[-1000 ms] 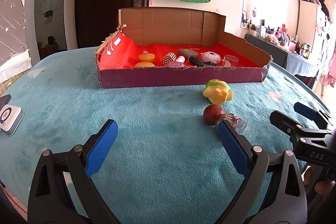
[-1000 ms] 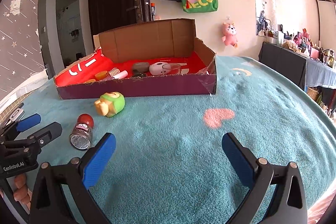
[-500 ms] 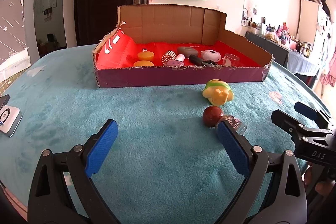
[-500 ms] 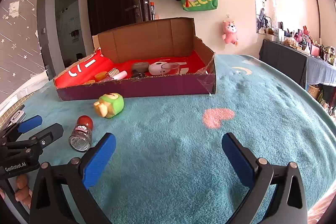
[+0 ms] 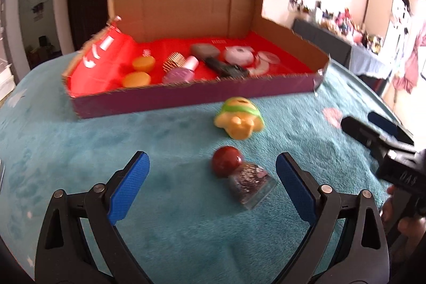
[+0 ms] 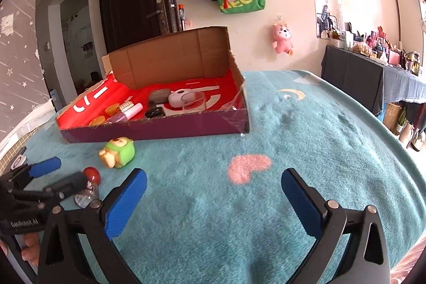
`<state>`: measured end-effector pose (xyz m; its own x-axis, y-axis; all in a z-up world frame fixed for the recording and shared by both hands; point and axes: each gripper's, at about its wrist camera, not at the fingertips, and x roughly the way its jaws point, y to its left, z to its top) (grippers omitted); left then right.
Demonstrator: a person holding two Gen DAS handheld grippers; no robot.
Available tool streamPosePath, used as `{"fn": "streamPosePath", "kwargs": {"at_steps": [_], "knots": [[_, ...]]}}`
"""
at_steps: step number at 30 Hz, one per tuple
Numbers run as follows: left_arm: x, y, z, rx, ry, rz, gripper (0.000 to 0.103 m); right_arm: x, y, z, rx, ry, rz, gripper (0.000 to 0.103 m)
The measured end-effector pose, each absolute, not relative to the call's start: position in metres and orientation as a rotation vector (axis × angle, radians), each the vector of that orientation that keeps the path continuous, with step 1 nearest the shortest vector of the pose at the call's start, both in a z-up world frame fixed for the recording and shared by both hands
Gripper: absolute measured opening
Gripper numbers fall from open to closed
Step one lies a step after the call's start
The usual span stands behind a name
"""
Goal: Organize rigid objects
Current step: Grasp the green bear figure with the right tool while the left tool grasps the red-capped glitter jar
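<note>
My left gripper (image 5: 210,185) hangs with its fingers spread wide around a small glass jar (image 5: 250,184) lying on its side on the teal plush surface (image 5: 80,145), glittery contents inside, its round dark-red cap (image 5: 227,161) pointing toward the box. Just beyond sits a yellow-and-green toy figure (image 5: 239,119), near the cardboard box (image 5: 191,97). My right gripper (image 6: 213,196) is also open, empty.

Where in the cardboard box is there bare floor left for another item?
Bare red floor runs along the back wall of the red-lined cardboard box, and in front of the left flap, left of the two orange round lids. The middle, from the pink-capped bottle to the white round case and clear cup, is crowded.
</note>
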<state>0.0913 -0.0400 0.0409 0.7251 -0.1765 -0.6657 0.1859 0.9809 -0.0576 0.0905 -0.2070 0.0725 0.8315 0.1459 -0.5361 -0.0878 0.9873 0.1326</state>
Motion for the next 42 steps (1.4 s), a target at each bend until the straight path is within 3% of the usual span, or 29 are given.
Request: {"fn": "streamPosePath", "kwargs": {"at_steps": [11,18,25,35,37,39,42], "knots": [[0.091,0.007,0.053,0.142,0.704,-0.047,0.099,0.102,-0.202,0.079,0.132,0.596,0.174,0.103],[0.082,0.011,0.048,0.001,0.796,-0.192,0.099,0.11,-0.179,0.088,0.119,0.605,0.251,0.103],[0.075,0.006,0.027,0.058,0.835,-0.178,0.099,0.115,-0.174,0.088,0.118,0.626,0.264,0.103],[0.077,0.045,0.033,0.027,0.791,-0.134,0.098,0.129,-0.143,0.079,0.051,0.726,0.352,0.103],[0.079,0.044,0.032,0.027,0.794,-0.145,0.094,0.135,-0.133,0.078,0.047,0.75,0.379,0.103],[0.079,0.04,0.03,0.019,0.8,-0.178,0.077,0.145,-0.121,0.076,0.027,0.783,0.393,0.101],[0.08,0.033,0.029,0.027,0.8,-0.194,0.066,0.156,-0.109,0.072,0.006,0.821,0.415,0.094]]}}
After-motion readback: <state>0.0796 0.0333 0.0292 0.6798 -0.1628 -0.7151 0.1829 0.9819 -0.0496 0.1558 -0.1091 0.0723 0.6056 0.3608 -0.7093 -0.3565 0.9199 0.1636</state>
